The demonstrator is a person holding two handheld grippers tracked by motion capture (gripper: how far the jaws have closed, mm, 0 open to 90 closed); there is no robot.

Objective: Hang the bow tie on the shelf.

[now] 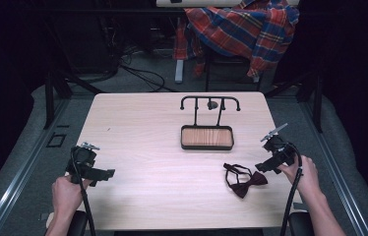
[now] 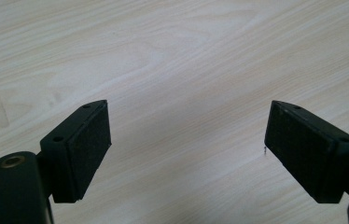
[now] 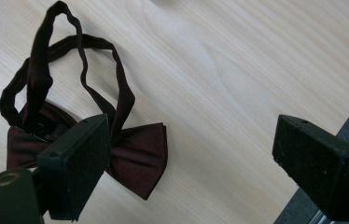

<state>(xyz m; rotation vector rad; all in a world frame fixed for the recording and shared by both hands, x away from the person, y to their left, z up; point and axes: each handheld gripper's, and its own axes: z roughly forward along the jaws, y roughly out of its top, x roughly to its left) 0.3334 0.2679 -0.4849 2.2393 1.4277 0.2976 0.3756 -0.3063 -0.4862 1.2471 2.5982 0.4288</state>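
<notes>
A dark red bow tie [image 1: 245,181] with a looped strap lies flat on the wooden table [image 1: 147,147], near its front right. My right gripper [image 1: 266,167] hovers just to the right of the tie, held in a hand at the table's right edge. In the right gripper view its jaws stand wide apart, the bow tie [image 3: 135,154] lies partly behind the left jaw, and bare wood shows between the two. My left gripper [image 1: 104,174] sits near the front left, open over bare tabletop [image 2: 186,93].
A black wire stand [image 1: 210,104] rises from a wood-lined tray [image 1: 207,137] at the table's middle back. Beyond the table a plaid shirt [image 1: 243,27] drapes over a chair. Cables run on the floor behind. The table's right edge [image 3: 331,135] lies close to my right gripper.
</notes>
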